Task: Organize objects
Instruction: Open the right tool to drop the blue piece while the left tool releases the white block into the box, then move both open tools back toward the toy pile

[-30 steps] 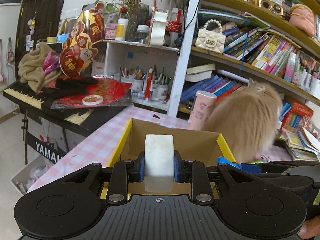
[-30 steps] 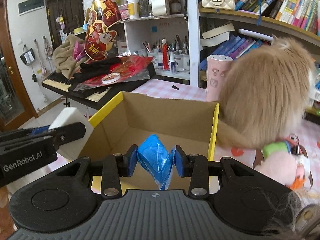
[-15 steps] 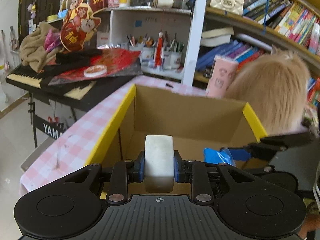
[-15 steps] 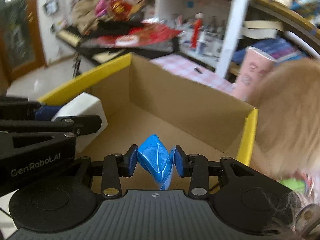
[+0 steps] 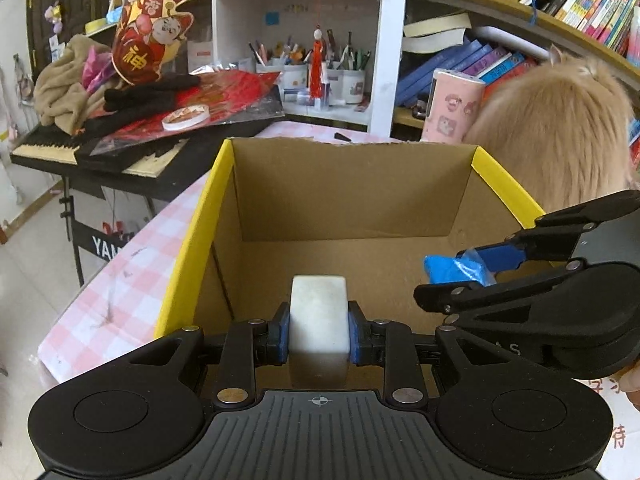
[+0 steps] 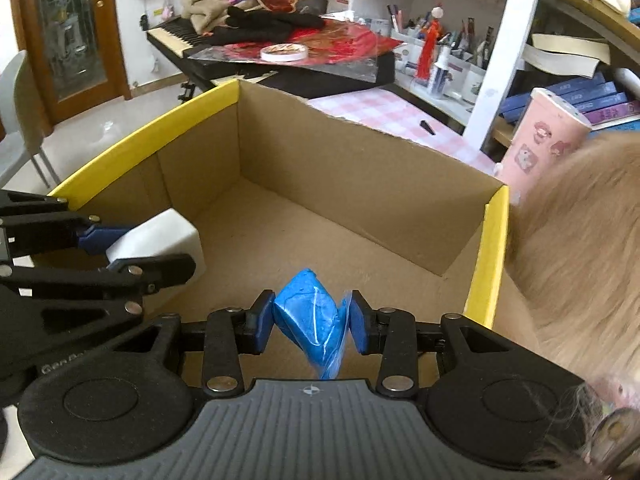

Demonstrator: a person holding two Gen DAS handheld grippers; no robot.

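L gripper [image 5: 319,334] clamps white block [image 5: 318,316] over cardboard box [image 5: 352,196], 6 o'clock edge; looks stiff, light, held at flat sides. R gripper [image 6: 311,330] pinches blue packet [image 6: 314,320] at 3 o'clock: soft, crinkly, prob slippery; grip mid-body.

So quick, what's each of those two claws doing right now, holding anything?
Left gripper: closed on a white block, over the cardboard box.
Right gripper: closed on a blue plastic packet, over the same box.
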